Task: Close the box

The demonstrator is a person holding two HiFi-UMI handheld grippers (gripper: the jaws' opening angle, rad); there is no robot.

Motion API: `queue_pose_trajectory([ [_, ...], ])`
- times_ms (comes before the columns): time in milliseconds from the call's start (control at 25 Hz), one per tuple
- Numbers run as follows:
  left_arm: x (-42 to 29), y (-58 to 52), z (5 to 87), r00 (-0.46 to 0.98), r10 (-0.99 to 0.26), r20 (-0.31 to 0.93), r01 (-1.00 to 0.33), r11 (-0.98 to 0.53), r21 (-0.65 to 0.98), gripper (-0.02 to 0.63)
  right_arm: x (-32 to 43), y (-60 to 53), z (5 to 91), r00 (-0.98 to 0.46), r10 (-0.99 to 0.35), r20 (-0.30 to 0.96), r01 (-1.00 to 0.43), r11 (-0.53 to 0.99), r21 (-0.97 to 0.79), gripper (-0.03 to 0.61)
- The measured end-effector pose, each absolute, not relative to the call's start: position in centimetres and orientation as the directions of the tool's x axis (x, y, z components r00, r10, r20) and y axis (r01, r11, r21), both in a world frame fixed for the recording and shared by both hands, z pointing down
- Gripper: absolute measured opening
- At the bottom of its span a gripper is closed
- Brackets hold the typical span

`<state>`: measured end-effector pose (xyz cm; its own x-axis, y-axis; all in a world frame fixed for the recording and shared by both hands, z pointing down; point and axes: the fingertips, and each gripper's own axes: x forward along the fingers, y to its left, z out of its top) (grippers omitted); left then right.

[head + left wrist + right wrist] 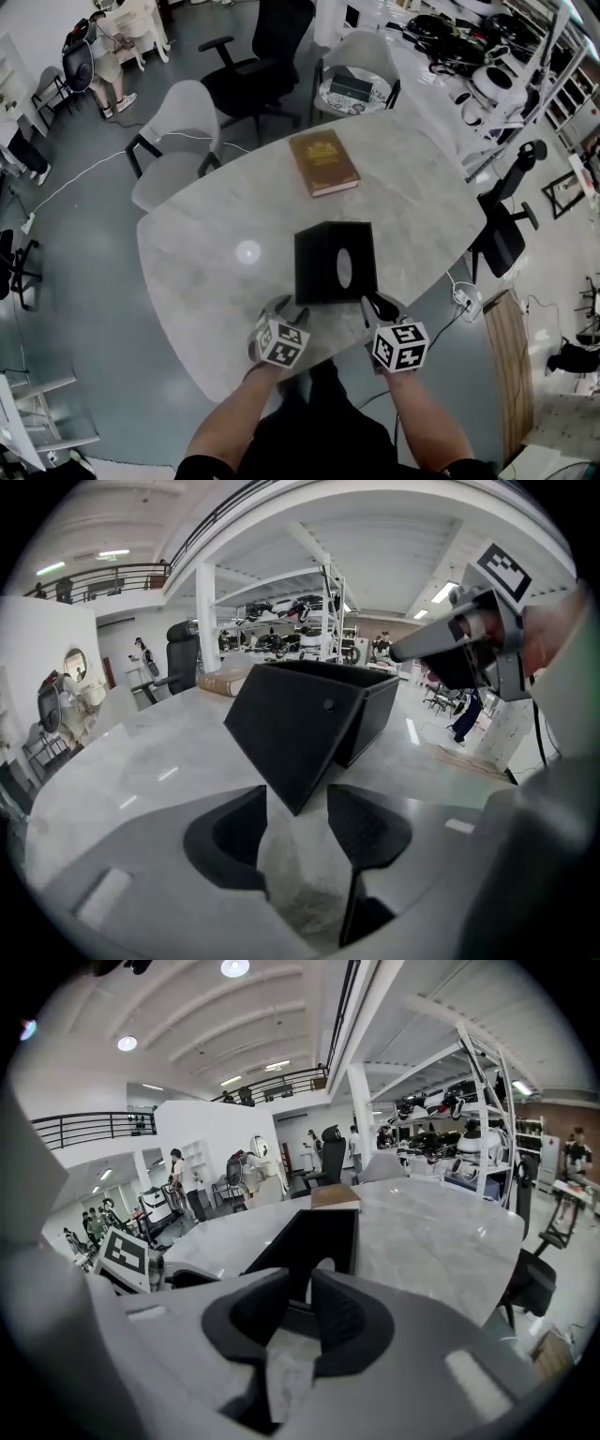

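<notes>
**Box** [336, 262]: black and open-topped, with one flap raised on its left. It stands on the marble table [206, 272] near the person's edge, with bare marble to its left and right.

**Book** [323, 161]: brown, lying flat beyond the box and well apart from it. Nothing lies between them.

**Chairs**: a grey chair [178, 141] and a black office chair [262, 66] stand at the far rim, off the tabletop.

**Left gripper** [295, 803]: low at the box's near left corner and angled down. Its jaws are wide apart, and the flap's corner dips between the tips with no pad on it.

**Right gripper** [300, 1283]: at the near right corner, tilted down. Its jaws leave a narrow gap, and the box's near edge shows through it. No grip can be seen.

**Forearms**: both bare, reaching in from the near edge.
</notes>
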<state>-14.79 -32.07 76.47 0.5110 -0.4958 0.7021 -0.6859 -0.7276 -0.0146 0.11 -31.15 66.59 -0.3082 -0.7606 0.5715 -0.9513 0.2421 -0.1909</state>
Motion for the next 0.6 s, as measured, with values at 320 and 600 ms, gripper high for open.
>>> queue_pose_trajectory([
  [320, -15.5, -33.4, 77.1, 0.468, -0.539, 0.701, -0.731, -0.681, -0.035, 0.224, -0.1, -30.9, 69.0, -0.304, -0.703, 0.643, -0.952, 0.25, -0.177, 0.075],
  [600, -17.2, -33.6, 75.9, 0.462, -0.561, 0.686, -0.785, -0.62, 0.021, 0.244, -0.1, -30.7, 69.2, -0.281, -0.705, 0.651, -0.957, 0.253, -0.14, 0.054],
])
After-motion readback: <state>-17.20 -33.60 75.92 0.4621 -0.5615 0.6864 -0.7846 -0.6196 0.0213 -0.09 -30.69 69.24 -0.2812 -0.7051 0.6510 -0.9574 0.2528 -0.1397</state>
